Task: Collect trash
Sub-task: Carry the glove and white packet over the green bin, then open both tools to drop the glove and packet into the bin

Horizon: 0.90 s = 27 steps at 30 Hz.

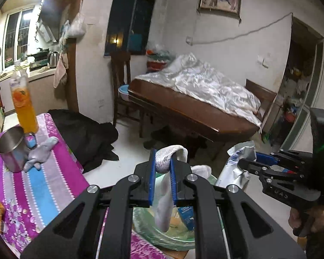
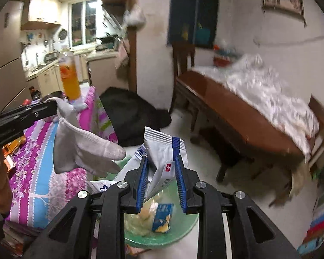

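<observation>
My left gripper (image 1: 163, 159) is shut on a white glove (image 1: 165, 205) that droops between its blue pads and hangs over a bin lined with a green bag (image 1: 153, 233). From the right wrist view the same glove (image 2: 86, 151) dangles from the left gripper (image 2: 51, 106) beside the table. My right gripper (image 2: 162, 161) is shut on a crumpled silver-and-blue wrapper (image 2: 164, 151), held above the green-lined bin (image 2: 183, 226), which holds a blue packet (image 2: 162, 218) and yellowish scraps. In the left wrist view the right gripper (image 1: 242, 164) and its wrapper (image 1: 237, 168) hang at the right.
A table with a pink and blue floral cloth (image 1: 38, 185) carries an orange drink bottle (image 1: 23, 105), a steel cup (image 1: 10, 151) and a grey glove (image 1: 41, 153). A black bag (image 1: 86, 133) lies on the floor. A wooden bench with a white sheet (image 1: 194, 108) stands ahead.
</observation>
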Available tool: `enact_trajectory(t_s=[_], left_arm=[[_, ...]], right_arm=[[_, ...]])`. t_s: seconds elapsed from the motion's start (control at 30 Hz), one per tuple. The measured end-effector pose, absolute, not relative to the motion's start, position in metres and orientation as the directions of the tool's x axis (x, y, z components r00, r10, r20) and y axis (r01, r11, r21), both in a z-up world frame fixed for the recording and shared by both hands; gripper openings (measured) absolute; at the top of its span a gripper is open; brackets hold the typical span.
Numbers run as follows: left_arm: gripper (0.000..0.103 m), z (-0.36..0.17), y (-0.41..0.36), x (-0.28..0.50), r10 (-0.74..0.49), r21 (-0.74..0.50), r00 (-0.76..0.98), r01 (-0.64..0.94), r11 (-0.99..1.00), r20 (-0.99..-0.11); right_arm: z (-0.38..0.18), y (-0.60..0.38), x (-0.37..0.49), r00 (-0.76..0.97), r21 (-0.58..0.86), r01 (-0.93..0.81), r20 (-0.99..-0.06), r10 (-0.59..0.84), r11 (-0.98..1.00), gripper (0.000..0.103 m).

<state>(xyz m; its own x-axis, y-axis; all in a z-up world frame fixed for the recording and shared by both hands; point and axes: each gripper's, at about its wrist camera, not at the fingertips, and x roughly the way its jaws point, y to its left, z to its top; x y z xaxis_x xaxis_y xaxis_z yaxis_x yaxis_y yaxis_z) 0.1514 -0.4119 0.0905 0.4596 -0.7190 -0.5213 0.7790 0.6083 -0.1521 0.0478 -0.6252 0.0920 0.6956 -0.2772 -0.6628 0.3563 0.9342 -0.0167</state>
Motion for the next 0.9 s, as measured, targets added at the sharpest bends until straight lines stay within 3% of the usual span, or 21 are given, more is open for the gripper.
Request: enact_trajectory(t_s=[0.23,0.9], left_arm=[[0.010,0.064,-0.442,0.148,-0.692,-0.132,0.435,0.786,0.604,-0.576],[0.010,0.028,-0.462,0.161,-0.639,-0.123,0.431,0.761,0.637,-0.637]], right_arm=[[0.048,-0.658,0.063,0.620,0.056,0.384,-0.755,-0.213,0.922,0.026],[0.022,-0.656,0.064,0.579,0.046,0.362,-0.794,-0.186,0.931,0.025]])
